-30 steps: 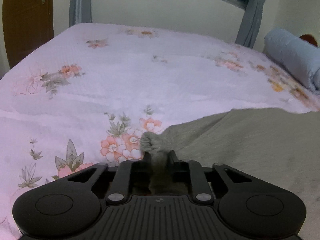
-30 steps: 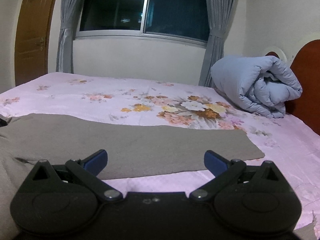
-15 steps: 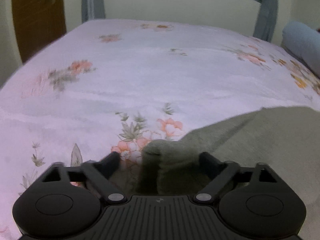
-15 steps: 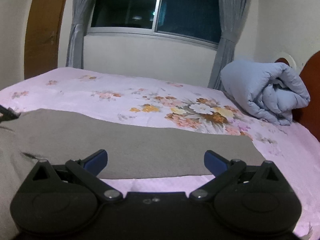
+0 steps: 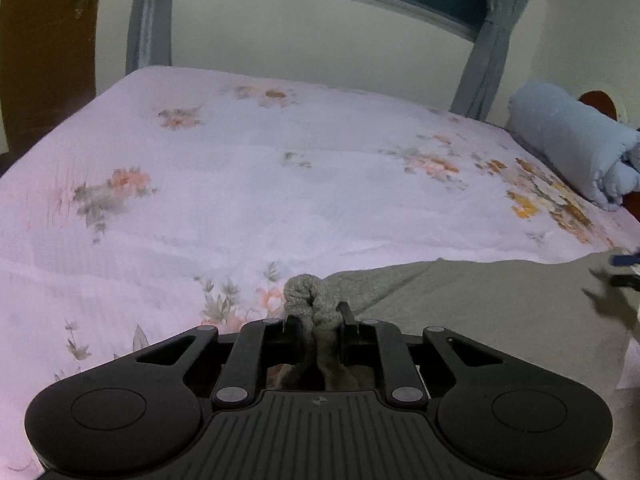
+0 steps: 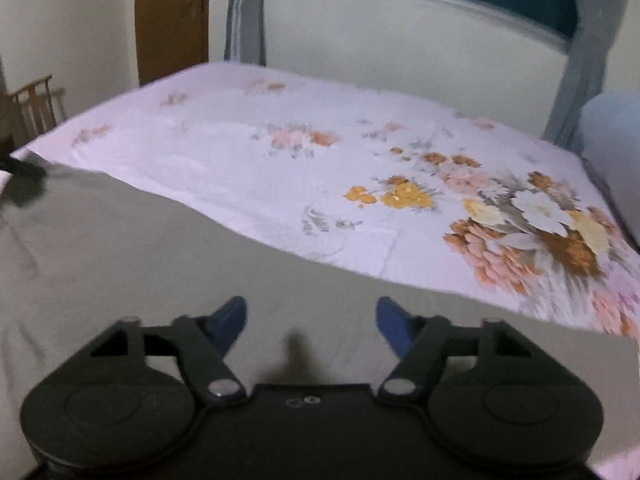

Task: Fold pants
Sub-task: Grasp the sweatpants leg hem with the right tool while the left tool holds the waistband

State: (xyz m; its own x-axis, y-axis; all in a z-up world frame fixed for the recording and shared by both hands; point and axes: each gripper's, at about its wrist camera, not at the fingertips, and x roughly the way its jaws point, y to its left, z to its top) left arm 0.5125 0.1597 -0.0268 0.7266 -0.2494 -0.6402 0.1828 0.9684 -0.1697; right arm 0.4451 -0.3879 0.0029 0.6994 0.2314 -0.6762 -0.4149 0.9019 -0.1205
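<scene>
Pants (image 5: 480, 304) bunched between closing left fingers (image 5: 294, 322); right fingers (image 6: 394, 322) closing, nothing gripped.

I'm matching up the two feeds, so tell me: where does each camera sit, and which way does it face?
Left wrist: on the left gripper, facing down across the bed to the window; closing on a bunched corner of the pants.
Right wrist: on the right gripper, above the pants, closing with nothing between its jaws.
Shared: pants, bed, window, blue quilt.
</scene>
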